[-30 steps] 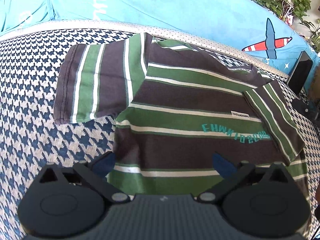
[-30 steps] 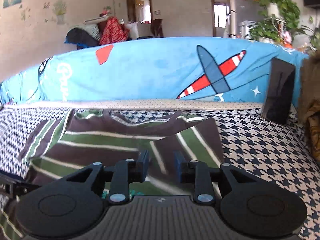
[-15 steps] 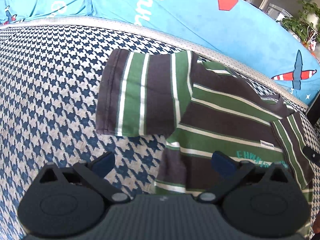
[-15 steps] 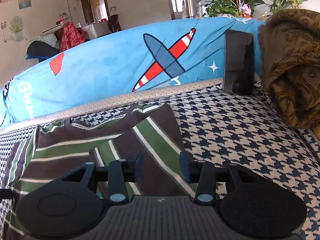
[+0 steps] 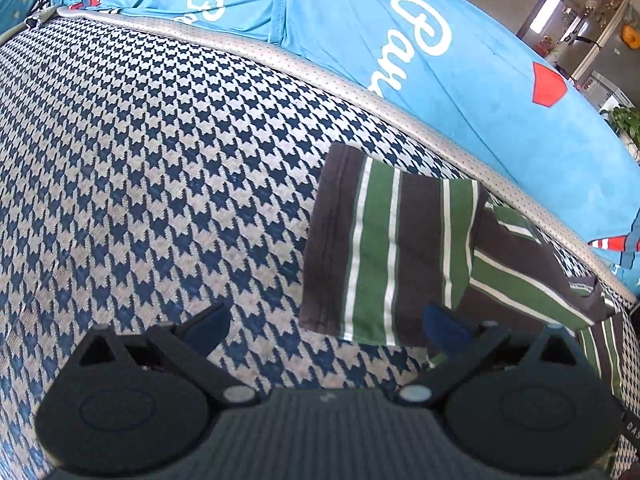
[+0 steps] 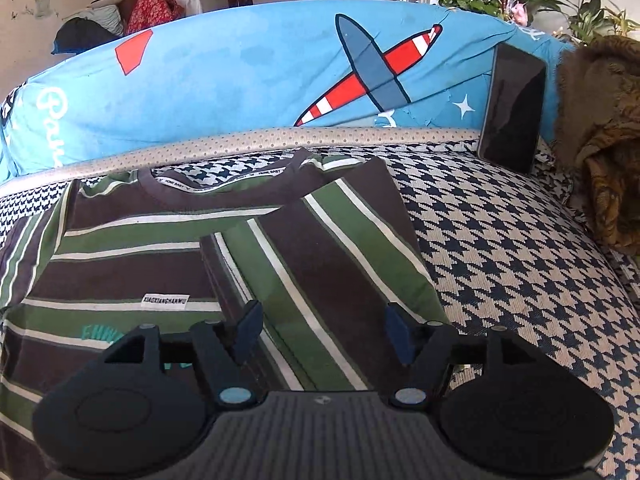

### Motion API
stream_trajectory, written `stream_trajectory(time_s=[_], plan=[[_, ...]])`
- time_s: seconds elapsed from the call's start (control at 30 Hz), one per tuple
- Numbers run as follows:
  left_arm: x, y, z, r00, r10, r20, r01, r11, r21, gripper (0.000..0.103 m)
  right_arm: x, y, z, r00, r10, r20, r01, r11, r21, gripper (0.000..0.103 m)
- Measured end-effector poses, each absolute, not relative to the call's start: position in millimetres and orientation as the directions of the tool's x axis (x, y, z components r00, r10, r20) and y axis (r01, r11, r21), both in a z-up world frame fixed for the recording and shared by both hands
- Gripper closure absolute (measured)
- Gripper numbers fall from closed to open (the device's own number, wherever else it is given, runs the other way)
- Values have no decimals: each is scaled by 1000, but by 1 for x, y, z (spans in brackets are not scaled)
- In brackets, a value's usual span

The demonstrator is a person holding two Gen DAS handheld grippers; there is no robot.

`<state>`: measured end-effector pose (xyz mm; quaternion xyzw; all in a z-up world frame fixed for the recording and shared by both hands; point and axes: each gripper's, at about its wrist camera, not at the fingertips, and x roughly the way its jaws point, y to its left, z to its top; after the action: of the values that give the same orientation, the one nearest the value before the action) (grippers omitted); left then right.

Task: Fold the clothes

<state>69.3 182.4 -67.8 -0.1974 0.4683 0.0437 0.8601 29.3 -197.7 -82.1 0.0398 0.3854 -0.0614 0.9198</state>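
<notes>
A brown, green and white striped T-shirt (image 6: 132,268) lies flat on the houndstooth cushion (image 6: 520,280). Its right sleeve (image 6: 320,264) is folded in over the body. My right gripper (image 6: 322,330) hovers over that folded sleeve, its jaws opening, with the pads off the cloth. In the left wrist view the shirt's other sleeve (image 5: 384,256) lies spread out flat on the cushion (image 5: 160,200). My left gripper (image 5: 326,326) is open just before that sleeve's near edge, nothing held between its fingers.
A blue printed cover (image 6: 260,80) drapes the backrest behind the cushion. A dark phone (image 6: 514,108) leans against it at the right, next to a brown fuzzy blanket (image 6: 600,132). Bare houndstooth cushion stretches left of the shirt in the left wrist view.
My left gripper has swung left from over the shirt's body to its spread sleeve. My right gripper's jaws have widened over the folded sleeve.
</notes>
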Motion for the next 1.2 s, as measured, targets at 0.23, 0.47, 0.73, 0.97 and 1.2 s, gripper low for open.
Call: stream_trajectory(time_s=[0.23,0.47,0.73,0.97,1.2], plan=[[86,193,-74,559,-182,-809,-264,886,-382,0,19,-172,-69,669,-30,-743,198,970,139,15],[110,185,-82,558,-202,-805,-244,887,-391,0,-5,-147,-64,654,70,-753,193,948,255,10],[130,180,-92,557,-251,-791,-206,881,-425,0,2,-154,-71,619,68,-782,212,945,250,10],[147,181,-94,580,-286,-762,-169,873,-457,1,6,-166,-75,599,103,-794,238,924,299,10],[149,185,-95,605,-286,-743,-161,870,-466,36,11,-162,-76,602,124,-789,212,927,308,10]])
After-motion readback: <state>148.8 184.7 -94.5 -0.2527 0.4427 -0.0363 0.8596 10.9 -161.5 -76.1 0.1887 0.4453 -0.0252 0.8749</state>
